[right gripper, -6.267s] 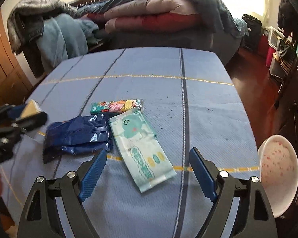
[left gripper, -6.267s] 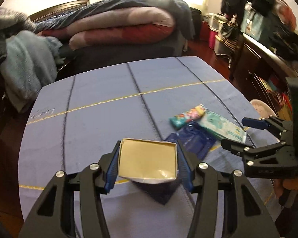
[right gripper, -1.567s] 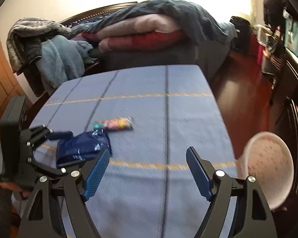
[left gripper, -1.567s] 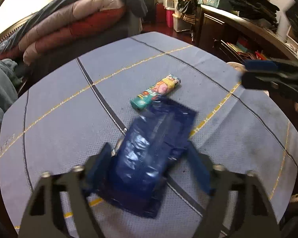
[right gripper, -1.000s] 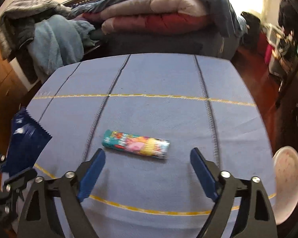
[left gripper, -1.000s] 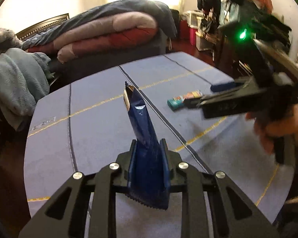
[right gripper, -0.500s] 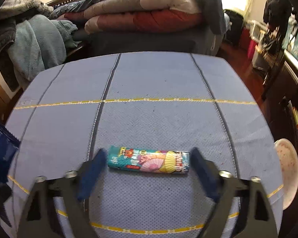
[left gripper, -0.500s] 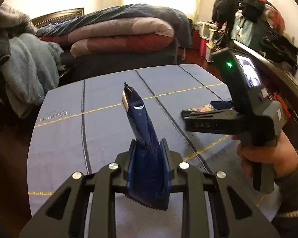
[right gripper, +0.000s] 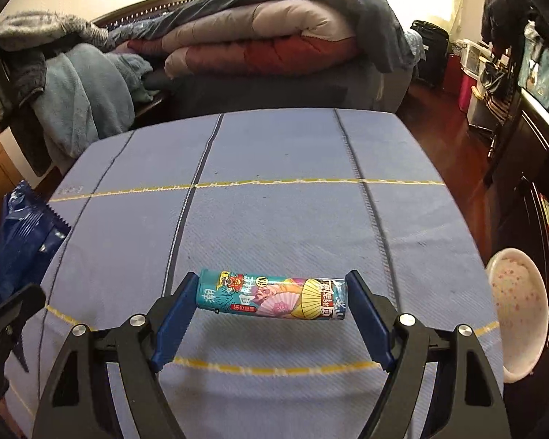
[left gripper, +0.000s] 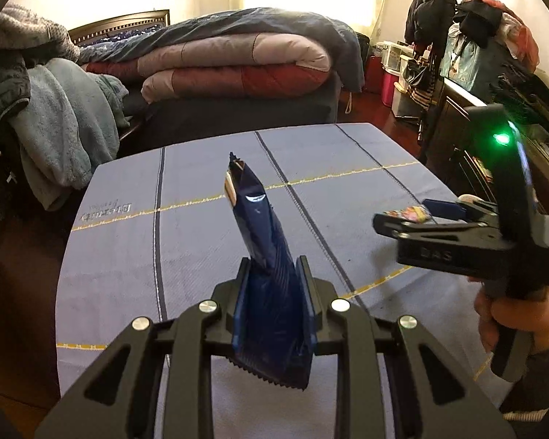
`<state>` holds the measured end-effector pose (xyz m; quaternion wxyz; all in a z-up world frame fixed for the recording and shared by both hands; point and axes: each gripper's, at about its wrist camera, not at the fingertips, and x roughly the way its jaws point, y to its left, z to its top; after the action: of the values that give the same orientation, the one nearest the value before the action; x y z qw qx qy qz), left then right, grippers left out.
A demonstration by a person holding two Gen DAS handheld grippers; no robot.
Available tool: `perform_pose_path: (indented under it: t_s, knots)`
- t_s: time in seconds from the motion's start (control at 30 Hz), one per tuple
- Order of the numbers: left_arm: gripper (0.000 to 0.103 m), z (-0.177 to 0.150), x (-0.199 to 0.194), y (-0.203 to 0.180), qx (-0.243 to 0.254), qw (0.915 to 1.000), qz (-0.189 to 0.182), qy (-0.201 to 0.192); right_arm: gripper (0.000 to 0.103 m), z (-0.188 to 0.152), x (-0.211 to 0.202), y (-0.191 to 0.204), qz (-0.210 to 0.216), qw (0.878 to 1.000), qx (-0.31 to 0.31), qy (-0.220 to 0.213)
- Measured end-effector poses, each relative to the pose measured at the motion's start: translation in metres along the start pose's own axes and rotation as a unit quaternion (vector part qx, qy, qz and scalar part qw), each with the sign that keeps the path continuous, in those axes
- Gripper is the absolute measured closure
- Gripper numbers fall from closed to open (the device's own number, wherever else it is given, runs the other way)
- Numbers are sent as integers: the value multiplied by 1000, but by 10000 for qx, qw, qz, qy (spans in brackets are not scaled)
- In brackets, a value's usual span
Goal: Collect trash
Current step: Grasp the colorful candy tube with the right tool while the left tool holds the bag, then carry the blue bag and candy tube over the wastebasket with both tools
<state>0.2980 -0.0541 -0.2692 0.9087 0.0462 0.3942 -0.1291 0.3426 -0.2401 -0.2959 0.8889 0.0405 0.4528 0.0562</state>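
Note:
My left gripper (left gripper: 274,292) is shut on a dark blue snack wrapper (left gripper: 260,226) and holds it upright above the blue tablecloth (left gripper: 201,241). The wrapper also shows at the left edge of the right wrist view (right gripper: 22,237). My right gripper (right gripper: 271,301) is shut on a colourful tube-shaped candy packet (right gripper: 271,298), pads touching both of its ends, a little above the cloth (right gripper: 274,201). From the left wrist view the right gripper (left gripper: 413,219) sits to the right with the packet (left gripper: 410,214) between its fingers.
A white bin with pink specks (right gripper: 518,307) stands on the floor off the table's right edge. A bed with folded quilts (left gripper: 238,62) lies behind the table. Clothes hang on a chair (left gripper: 47,109) at the left. A dark cabinet (left gripper: 494,139) runs along the right.
My right gripper has closed in on the candy packet and now grips it at both ends. My left gripper still holds the blue wrapper upright, nearly unmoved.

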Motion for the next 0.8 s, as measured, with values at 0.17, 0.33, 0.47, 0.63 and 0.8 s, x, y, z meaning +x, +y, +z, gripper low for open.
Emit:
perform_pose_path:
  t_s: [0.17,0.33,0.47,0.63,0.8]
  knots:
    - [77,9,-7,-17,102,9998,157,-62,23,-7,-25,-19,41,9997,149,-174]
    - [77,17,-13,-34,184,9994,278,-118,23,-12,-44,-31,48,9993,222,-296]
    - [77,22,-15,-46,226,9993,269,-114,23,-18,-55,-38,63,9990,222,-384]
    - [77,31,-19,-67,365,9989,216,-199,23,-26,-69,-54,29,9983,306,-493]
    - [77,39,-19,-95,609,9977,114,-273,23,-35,-79,-75,-56,9973,461,-574]
